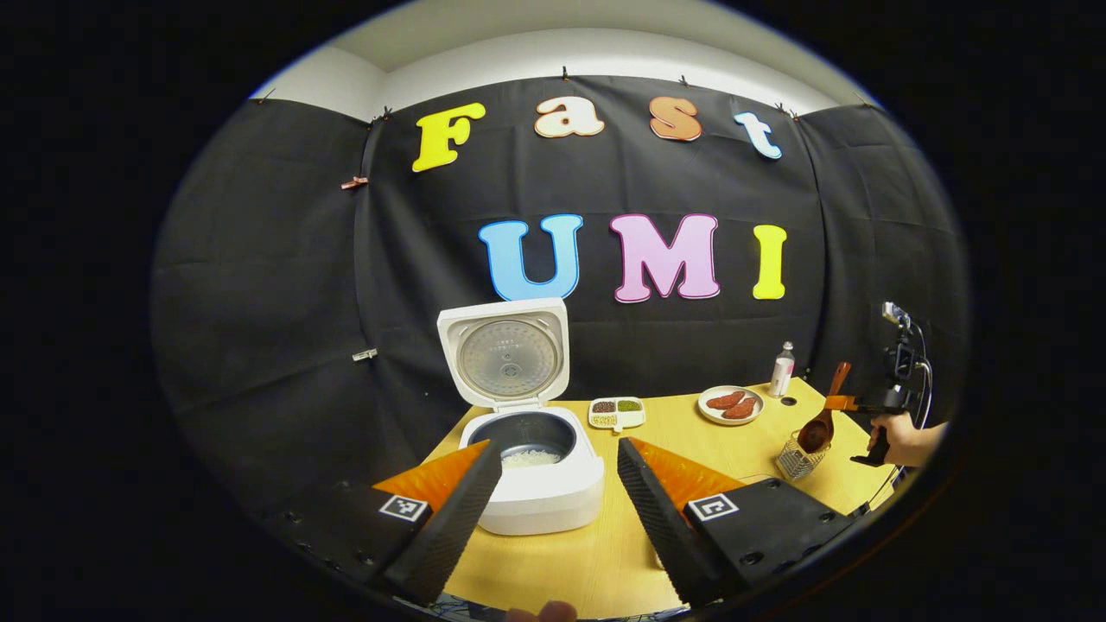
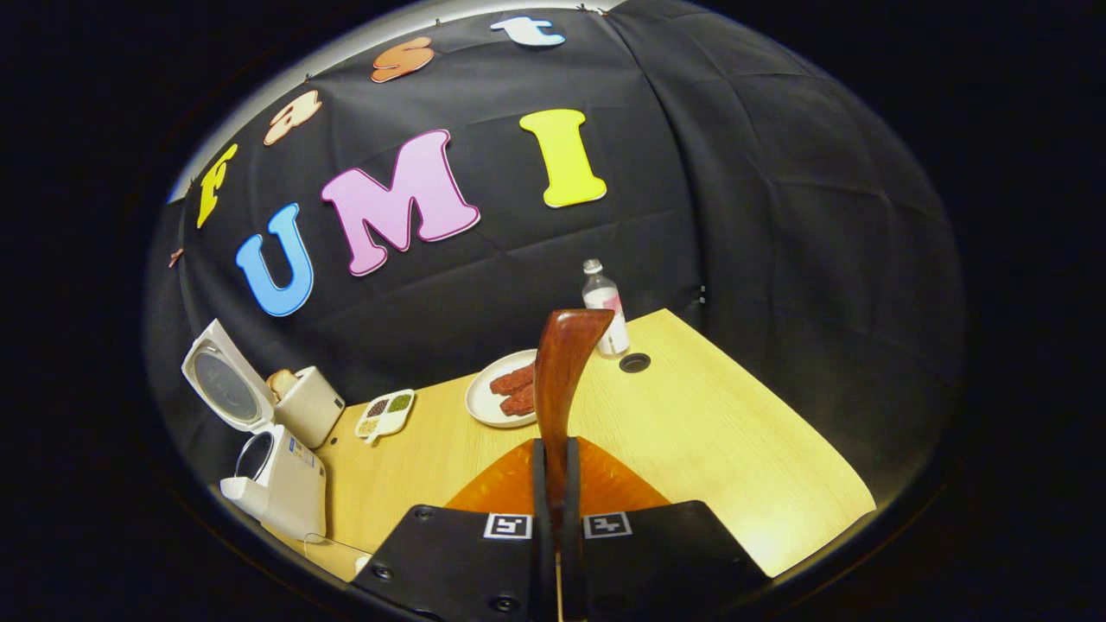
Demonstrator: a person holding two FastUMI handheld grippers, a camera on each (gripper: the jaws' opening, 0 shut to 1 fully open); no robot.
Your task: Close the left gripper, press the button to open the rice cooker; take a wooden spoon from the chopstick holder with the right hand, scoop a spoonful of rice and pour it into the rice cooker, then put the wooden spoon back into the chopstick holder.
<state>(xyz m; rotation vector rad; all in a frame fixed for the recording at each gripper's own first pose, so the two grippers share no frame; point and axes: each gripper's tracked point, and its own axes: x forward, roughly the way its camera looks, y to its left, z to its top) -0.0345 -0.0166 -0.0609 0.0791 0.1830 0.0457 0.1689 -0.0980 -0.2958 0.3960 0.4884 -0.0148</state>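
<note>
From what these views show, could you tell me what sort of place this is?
Probably a staged kitchen tabletop in a recording booth: an open rice cooker, a plate of sausages and a divided tray of grains sit on a wooden table before black cloth.

Your left gripper point(image 1: 560, 471) has black housing blocks, each carrying a square black-and-white tag and dark screws, with ribbed inner faces on the jaws. Your right gripper point(image 2: 554, 484) matches: black blocks, two square tags, round screws. In the left gripper view, a black cable loops beside your hand point(image 1: 907, 439).
</note>
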